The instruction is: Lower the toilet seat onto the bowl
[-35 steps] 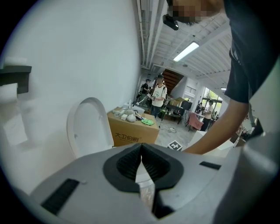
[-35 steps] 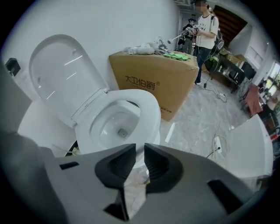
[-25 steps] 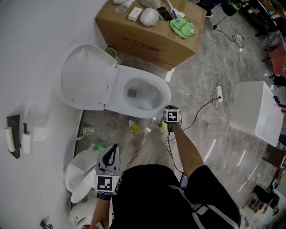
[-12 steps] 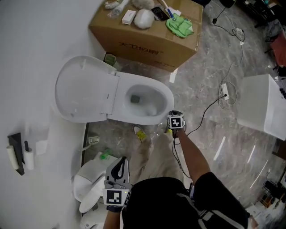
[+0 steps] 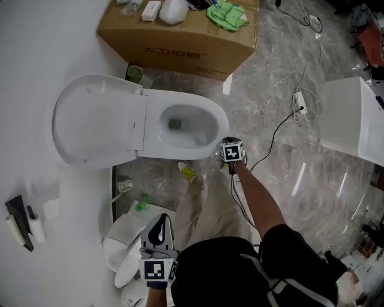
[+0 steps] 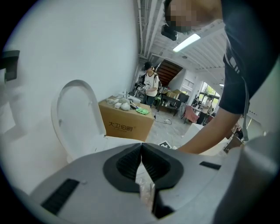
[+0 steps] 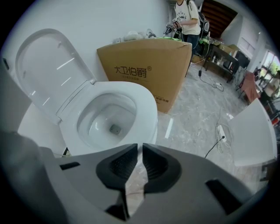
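The white toilet seat and lid (image 5: 96, 123) stand raised against the wall, left of the open bowl (image 5: 180, 126). In the right gripper view the raised seat (image 7: 50, 72) is at the upper left and the bowl (image 7: 111, 118) lies just beyond the jaws. My right gripper (image 7: 140, 148) hovers at the bowl's front rim, apart from the seat, shut with only a thin slit and nothing between its jaws. My left gripper (image 5: 159, 220) hangs low beside the person's body, far from the toilet, shut and empty.
A cardboard box (image 5: 180, 45) with a green cloth (image 5: 228, 17) and small items on top stands behind the toilet. A power strip and cable (image 5: 300, 102) lie on the marble floor, and a white cabinet (image 5: 354, 120) is to the right. Spare toilet parts (image 5: 123, 243) lie at the lower left.
The head view has shifted, so the toilet sits more to the left. The right gripper stays by the bowl's front rim. The seat is still up and the left gripper stays low.
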`<action>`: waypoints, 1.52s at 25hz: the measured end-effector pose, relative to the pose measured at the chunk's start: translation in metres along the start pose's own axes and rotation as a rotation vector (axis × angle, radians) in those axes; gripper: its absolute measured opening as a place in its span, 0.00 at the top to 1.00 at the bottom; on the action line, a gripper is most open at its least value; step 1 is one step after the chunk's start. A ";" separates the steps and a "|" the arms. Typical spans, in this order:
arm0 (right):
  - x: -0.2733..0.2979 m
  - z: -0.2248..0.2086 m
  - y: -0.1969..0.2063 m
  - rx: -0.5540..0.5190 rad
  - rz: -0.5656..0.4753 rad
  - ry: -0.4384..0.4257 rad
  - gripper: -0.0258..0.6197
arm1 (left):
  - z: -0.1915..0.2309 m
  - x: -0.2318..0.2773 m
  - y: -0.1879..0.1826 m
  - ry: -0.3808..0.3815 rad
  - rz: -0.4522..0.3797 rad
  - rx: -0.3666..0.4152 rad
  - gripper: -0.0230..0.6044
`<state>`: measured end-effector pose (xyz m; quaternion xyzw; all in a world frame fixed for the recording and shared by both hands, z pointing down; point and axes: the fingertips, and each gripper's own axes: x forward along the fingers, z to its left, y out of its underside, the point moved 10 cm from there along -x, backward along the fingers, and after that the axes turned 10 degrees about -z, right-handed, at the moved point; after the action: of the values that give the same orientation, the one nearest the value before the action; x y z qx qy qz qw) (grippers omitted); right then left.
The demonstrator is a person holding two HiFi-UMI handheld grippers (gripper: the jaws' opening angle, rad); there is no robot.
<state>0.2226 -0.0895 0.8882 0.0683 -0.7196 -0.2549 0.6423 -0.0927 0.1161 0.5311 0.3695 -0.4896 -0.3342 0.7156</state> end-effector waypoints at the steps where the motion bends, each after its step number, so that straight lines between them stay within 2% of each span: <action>1: 0.003 -0.001 0.003 0.012 0.001 0.004 0.91 | 0.000 0.000 0.002 0.001 0.008 0.004 0.94; 9: 0.020 -0.004 0.014 0.076 0.021 0.028 0.93 | 0.009 0.014 0.003 0.019 0.062 0.045 0.94; 13: 0.030 0.000 0.023 0.087 0.041 0.021 0.96 | 0.018 0.021 -0.002 -0.013 0.056 0.014 0.94; 17: 0.040 -0.001 0.029 0.079 0.040 0.028 0.96 | 0.018 0.019 0.002 -0.027 0.054 0.030 0.94; 24: 0.059 0.000 0.034 0.066 0.122 0.012 0.97 | 0.004 0.022 0.012 0.002 0.101 -0.013 0.94; 27: 0.065 0.003 0.033 0.019 0.156 0.014 0.97 | 0.004 0.021 0.016 0.010 0.118 -0.006 0.94; 30: 0.067 0.006 0.033 -0.051 0.174 0.009 0.97 | 0.007 0.019 0.021 -0.001 0.092 0.010 0.94; 34: 0.067 0.004 0.034 -0.068 0.164 -0.005 0.97 | 0.005 0.023 0.017 -0.003 0.085 -0.015 0.94; 38: 0.066 0.003 0.036 -0.083 0.145 -0.024 0.97 | 0.006 0.024 0.021 -0.003 0.086 0.011 0.94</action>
<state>0.2166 -0.0857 0.9628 -0.0138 -0.7190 -0.2382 0.6528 -0.0885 0.1051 0.5616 0.3515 -0.5077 -0.3009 0.7267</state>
